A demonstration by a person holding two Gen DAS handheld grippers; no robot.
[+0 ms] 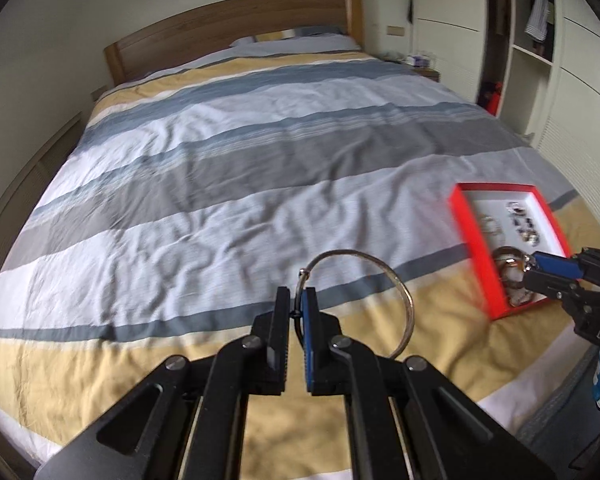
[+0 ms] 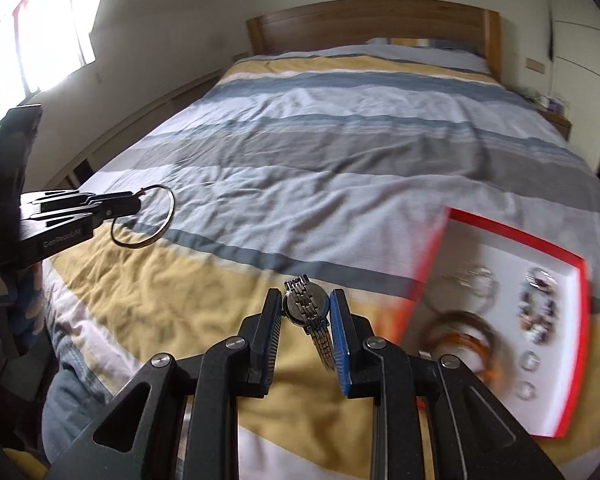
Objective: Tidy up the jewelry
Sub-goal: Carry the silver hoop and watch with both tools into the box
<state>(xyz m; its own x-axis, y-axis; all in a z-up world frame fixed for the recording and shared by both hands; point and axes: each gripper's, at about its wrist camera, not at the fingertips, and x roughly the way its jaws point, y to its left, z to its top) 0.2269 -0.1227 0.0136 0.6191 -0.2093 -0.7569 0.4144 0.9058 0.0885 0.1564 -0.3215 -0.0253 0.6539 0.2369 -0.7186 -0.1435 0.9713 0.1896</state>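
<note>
My left gripper (image 1: 299, 300) is shut on a large thin silver bangle (image 1: 396, 280), held above the striped bedcover; it also shows in the right wrist view (image 2: 138, 202) with the bangle (image 2: 168, 216). My right gripper (image 2: 306, 300) is shut on a silver wristwatch (image 2: 306, 308) with a metal link band, just left of the red-rimmed jewelry tray (image 2: 432, 256). In the left wrist view the right gripper (image 1: 534, 264) sits over the tray's (image 1: 466, 236) near corner. The tray holds bangles (image 2: 460, 332) and several rings (image 2: 540, 312), blurred.
The bed (image 1: 240, 168) with a grey, white, blue and yellow striped cover fills both views. A wooden headboard (image 1: 236, 32) stands at the far end. White wardrobes (image 1: 580, 80) stand to the right, a bright window (image 2: 40, 40) to the left.
</note>
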